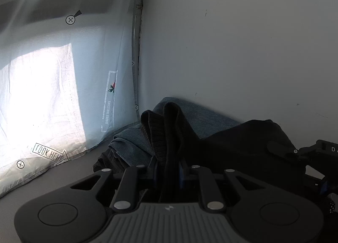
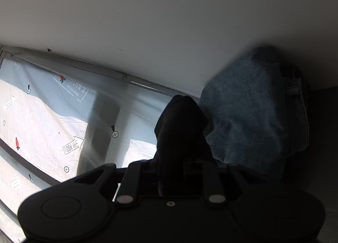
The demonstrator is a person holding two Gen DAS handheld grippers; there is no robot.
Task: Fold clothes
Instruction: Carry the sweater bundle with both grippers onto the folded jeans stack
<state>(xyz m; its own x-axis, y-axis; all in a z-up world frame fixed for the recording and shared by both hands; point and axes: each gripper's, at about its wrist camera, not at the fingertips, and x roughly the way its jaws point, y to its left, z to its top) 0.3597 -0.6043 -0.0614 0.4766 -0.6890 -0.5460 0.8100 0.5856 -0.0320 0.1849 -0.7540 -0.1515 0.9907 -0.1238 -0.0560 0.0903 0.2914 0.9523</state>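
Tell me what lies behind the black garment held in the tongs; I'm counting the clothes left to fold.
Behind the black garment lies blue denim clothing against the white wall. Some dark fabric shows under the denim. How many pieces the pile holds is covered.

We record the right gripper (image 2: 171, 169) with its jaws closed on a bunch of black garment (image 2: 179, 124) that rises between them. Just to its right we note folded blue denim (image 2: 249, 107) against a white wall (image 2: 147, 21). At left we list a printed translucent curtain (image 2: 52, 120), sunlit.
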